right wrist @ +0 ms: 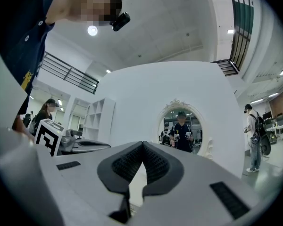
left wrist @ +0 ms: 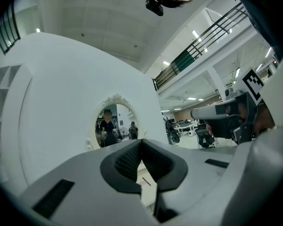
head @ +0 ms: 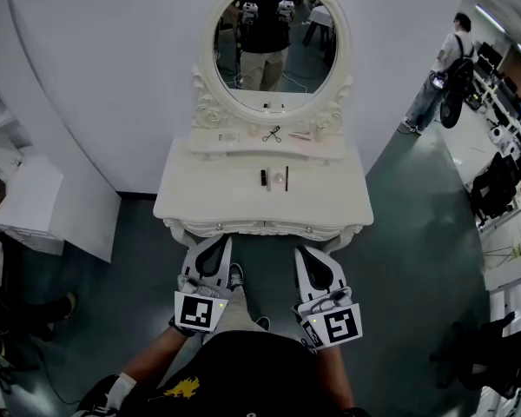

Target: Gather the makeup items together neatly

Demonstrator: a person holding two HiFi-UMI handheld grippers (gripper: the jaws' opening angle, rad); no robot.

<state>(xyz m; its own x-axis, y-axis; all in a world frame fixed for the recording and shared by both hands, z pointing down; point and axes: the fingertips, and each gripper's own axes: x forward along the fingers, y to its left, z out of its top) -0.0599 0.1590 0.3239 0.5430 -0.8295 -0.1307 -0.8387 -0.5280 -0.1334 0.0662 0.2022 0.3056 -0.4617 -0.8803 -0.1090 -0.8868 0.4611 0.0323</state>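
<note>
The white vanity table (head: 200,189) stands ahead of me with its oval mirror (head: 275,50) at the far side, and I hold both claws back off its near edge. The left gripper (head: 217,241) and the right gripper (head: 306,252) each have their pads pressed tip to tip, with nothing between them. The makeup lies in two loose rows. On the raised shelf (head: 330,146) under the mirror there is a pale flat piece (head: 228,135) at the left, a curler-like tool (head: 272,134) in the middle and a pinkish piece (head: 300,135) at the right, set apart from one another. On the table top nearer me a black tube (head: 263,176), a small round piece (head: 278,179) and a thin dark stick (head: 286,178) sit just beside each other. This pose fits either a reach about to go in or a pull-back after placing, so I judge only this: if I go in again, these things are slim and light, so the claw should open before it drops, close across the narrow side, and stay off the neighbours. Only the head view lays out both rows. The left gripper view shows just the stick, through the gap under its pads, and the right gripper view shows no items at all, only the mirror and the left gripper beside it.
</note>
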